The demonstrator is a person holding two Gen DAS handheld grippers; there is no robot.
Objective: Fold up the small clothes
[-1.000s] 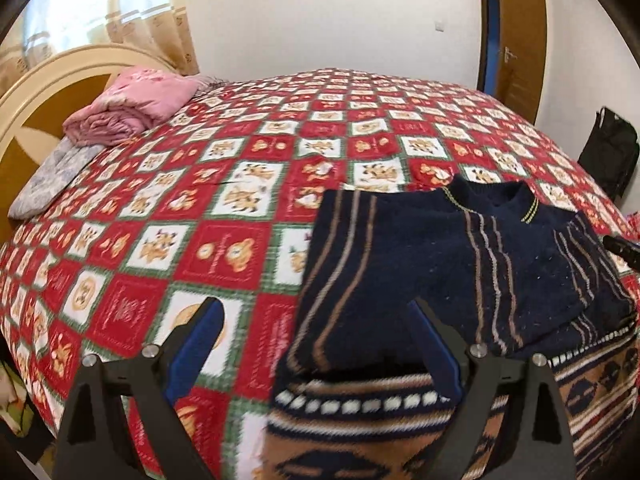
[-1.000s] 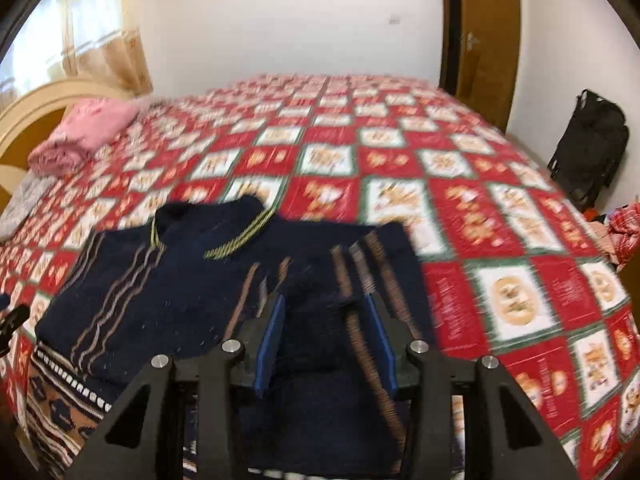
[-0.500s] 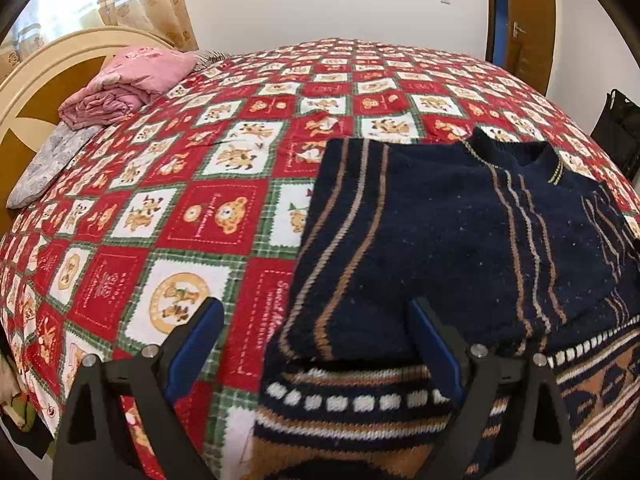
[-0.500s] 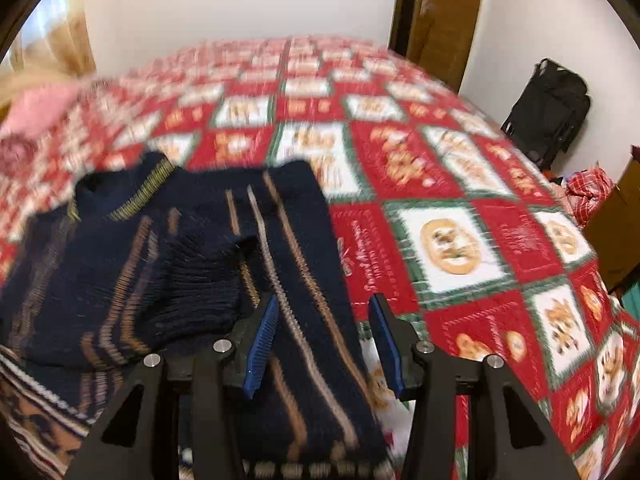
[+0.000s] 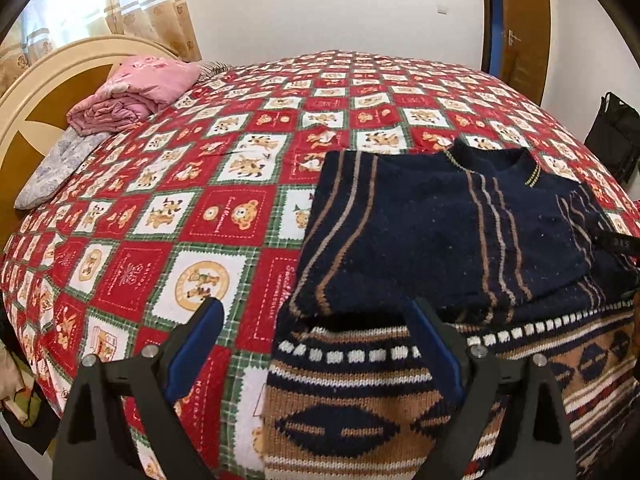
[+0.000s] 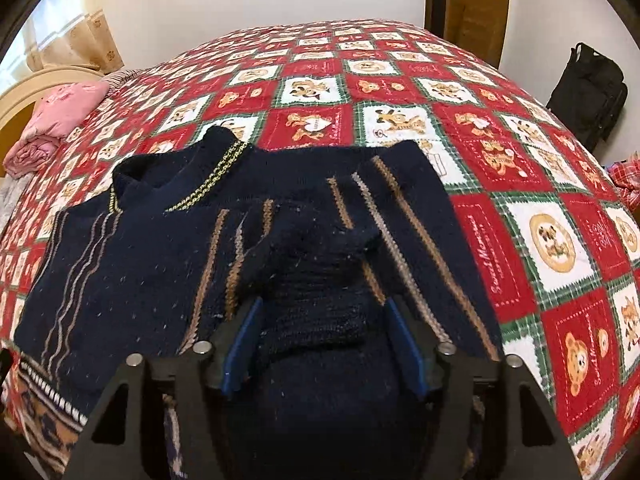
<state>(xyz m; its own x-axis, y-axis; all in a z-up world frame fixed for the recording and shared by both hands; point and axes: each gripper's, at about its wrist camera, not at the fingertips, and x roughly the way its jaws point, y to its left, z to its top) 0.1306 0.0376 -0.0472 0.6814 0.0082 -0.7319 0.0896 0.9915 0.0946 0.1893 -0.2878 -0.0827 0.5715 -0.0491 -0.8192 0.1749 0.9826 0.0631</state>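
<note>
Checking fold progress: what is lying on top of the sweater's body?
Both sleeves are folded across the navy sweater: the left sleeve and the right sleeve, whose cuff lies between the right gripper's opening jaws. The chest beneath them is hidden.

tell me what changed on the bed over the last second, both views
The right hand-held gripper swung out toward the sweater's edge and came back over the folded-in sleeve. Its jaws, narrow a second ago, are opening, the sleeve cuff lying loose between them. The left hand-held gripper stayed wide open over the patterned hem, barely shifting. The sweater, pink bundle and quilt stayed put.
</note>
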